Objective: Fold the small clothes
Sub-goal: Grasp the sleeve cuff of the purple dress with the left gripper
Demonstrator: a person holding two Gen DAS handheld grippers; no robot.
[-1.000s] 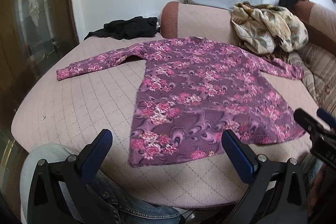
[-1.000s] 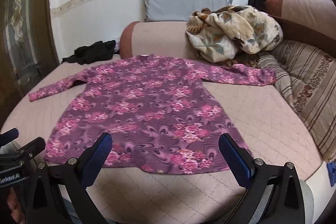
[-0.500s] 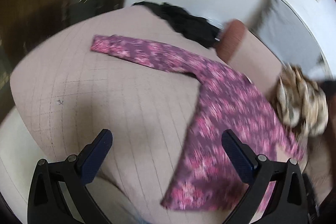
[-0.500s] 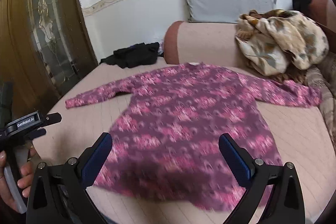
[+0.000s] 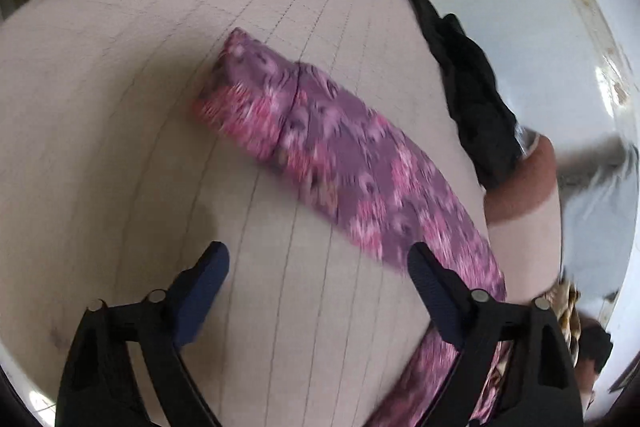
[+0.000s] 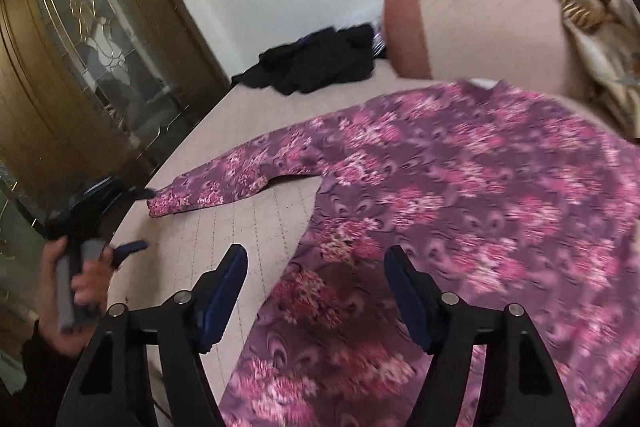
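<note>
Left hand-held gripper [image 5: 318,269] hangs over the quilted pink bed [image 5: 120,107], jaws wide but closing, nothing between them; the floral purple top [image 5: 340,163] sends its long sleeve slanting from mid-frame down to the lower right, its cuff just above the gripper. A crumpled black garment [image 5: 472,95] sits at the upper right. Over to the right hand-held gripper [image 6: 316,283]: jaws wide, closing too, poised above the top's side edge, soft patterned knit spread flat across centre and right of frame, with nothing pinched.
</note>
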